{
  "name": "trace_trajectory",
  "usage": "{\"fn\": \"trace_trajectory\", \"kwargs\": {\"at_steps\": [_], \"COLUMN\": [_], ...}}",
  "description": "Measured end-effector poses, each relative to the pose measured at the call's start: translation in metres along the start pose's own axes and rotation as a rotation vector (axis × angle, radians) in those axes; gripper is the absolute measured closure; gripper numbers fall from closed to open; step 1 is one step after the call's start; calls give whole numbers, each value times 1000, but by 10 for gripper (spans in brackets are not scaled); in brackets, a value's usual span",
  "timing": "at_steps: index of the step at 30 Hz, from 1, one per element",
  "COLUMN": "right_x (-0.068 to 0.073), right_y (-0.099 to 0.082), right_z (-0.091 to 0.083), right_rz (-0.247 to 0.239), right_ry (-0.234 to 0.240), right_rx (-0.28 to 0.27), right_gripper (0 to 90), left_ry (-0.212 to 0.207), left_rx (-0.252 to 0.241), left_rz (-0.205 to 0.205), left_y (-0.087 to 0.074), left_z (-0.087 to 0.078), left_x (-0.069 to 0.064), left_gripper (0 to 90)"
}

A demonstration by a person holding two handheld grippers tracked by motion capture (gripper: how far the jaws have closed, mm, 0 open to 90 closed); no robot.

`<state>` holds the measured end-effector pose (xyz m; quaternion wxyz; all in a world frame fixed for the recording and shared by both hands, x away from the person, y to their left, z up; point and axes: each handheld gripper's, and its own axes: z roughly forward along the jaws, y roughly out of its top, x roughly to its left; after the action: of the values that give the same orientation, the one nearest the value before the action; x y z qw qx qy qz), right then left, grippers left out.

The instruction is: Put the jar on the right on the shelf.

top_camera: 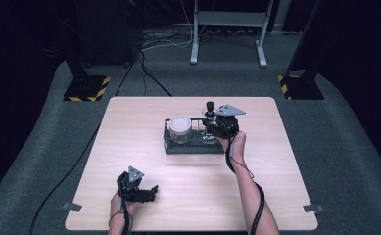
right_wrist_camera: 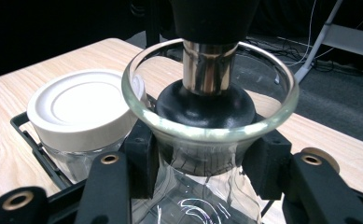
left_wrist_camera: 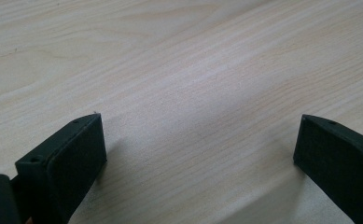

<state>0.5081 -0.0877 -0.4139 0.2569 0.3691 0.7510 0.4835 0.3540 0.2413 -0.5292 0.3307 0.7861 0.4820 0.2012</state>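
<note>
while right gripper (right_wrist_camera: 202,163) clamps the glass bottle (right_wrist_camera: 207,135) in the rack (top_camera: 171,146), left gripper (left_wrist_camera: 200,154) gapes over bare table (left_wrist_camera: 179,70)

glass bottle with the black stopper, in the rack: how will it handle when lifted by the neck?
The glass bottle is probably slippery: smooth clear glass between the right gripper pads, though the flared rim above them may catch a slip. Likely fragile, so knocks against the black rack are a risk. The tall black stopper probably makes it top-heavy.
</note>
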Motion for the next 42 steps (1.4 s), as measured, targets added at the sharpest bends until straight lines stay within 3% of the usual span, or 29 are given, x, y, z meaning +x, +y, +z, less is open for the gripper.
{"fn": "trace_trajectory", "kwargs": {"at_steps": [10, 19, 42], "right_x": [10, 1, -1], "right_y": [-1, -6, -8], "right_z": [4, 1, 1], "right_rz": [-62, -1, 11], "right_ry": [-33, -8, -8], "right_rx": [9, -6, -21], "right_gripper": [514, 516, 513], "left_ry": [0, 0, 2], "left_rx": [0, 0, 0], "left_rz": [0, 0, -1], "left_y": [0, 0, 0], "left_z": [0, 0, 0], "left_x": [0, 0, 0], "left_gripper": [19, 18, 19]}}
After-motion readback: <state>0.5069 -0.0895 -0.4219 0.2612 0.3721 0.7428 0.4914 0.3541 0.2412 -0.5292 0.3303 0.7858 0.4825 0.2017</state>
